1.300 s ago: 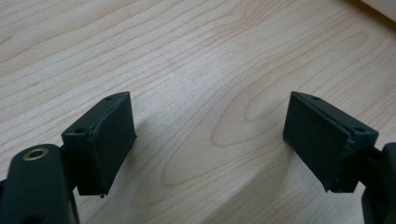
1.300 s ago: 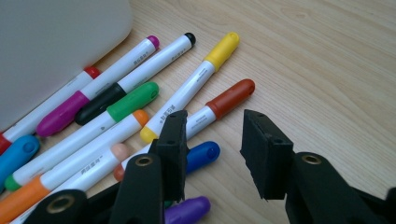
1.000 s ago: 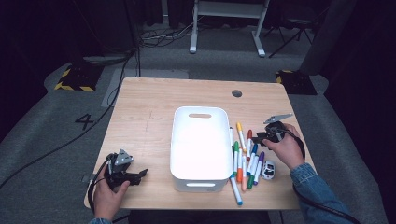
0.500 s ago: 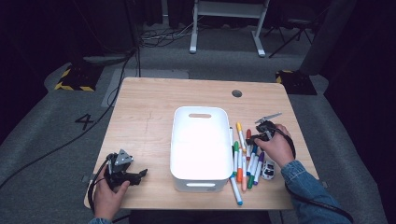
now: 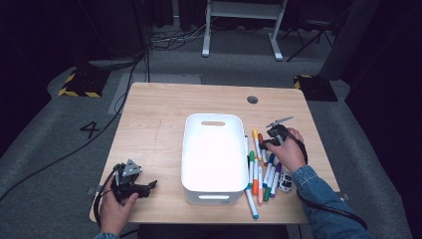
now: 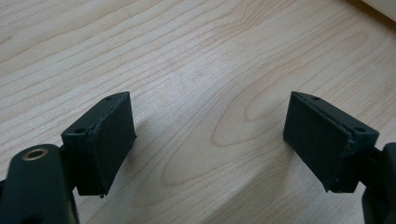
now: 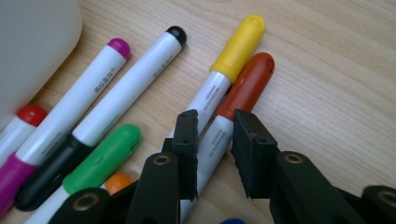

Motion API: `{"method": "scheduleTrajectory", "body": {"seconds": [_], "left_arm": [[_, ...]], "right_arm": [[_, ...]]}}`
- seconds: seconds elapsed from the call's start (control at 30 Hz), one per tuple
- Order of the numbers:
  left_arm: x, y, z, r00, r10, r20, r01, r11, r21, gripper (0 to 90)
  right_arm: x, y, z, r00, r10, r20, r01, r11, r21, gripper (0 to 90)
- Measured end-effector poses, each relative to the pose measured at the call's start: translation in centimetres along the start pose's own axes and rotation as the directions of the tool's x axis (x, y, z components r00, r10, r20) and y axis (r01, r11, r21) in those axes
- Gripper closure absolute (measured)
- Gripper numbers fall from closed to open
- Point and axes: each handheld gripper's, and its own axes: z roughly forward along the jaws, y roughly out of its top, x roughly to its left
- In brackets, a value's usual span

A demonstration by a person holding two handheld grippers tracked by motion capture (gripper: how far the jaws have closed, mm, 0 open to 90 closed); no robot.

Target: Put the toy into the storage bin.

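Note:
My right gripper (image 5: 264, 144) is low over a heap of coloured markers (image 5: 261, 172) lying right of a white bin (image 5: 188, 149). In the right gripper view its jaws (image 7: 215, 117) straddle the white barrel of a red-capped marker (image 7: 245, 84); they have just been closing, with a thin gap still showing beside the barrel. A yellow-capped marker (image 7: 238, 44) lies against the red one. My left gripper (image 5: 149, 185) rests at the table's near left corner, open over bare wood (image 6: 205, 107) with nothing between its pads.
Green (image 7: 102, 158), black-ended (image 7: 140, 88) and magenta-ended (image 7: 93, 84) markers lie left of the jaws, near the bin's corner (image 7: 32, 42). A small white object (image 5: 284, 181) sits by the right wrist. A cable hole (image 5: 252, 99) marks the far right of the table.
The right hand has slid left and toward the near edge, onto the markers, and lowered its jaws around the red-capped one. The left hand has stayed put.

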Motion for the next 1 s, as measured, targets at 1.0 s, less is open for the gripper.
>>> {"method": "scheduleTrajectory", "body": {"seconds": [1.0], "left_arm": [[0.0,0.0,0.0,1.0000,0.000,-0.001,0.000,1.0000,0.001,16.8]], "right_arm": [[-3.4,1.2,1.3,0.9933,0.008,0.116,-0.012,0.999,0.037,76.7]]}}
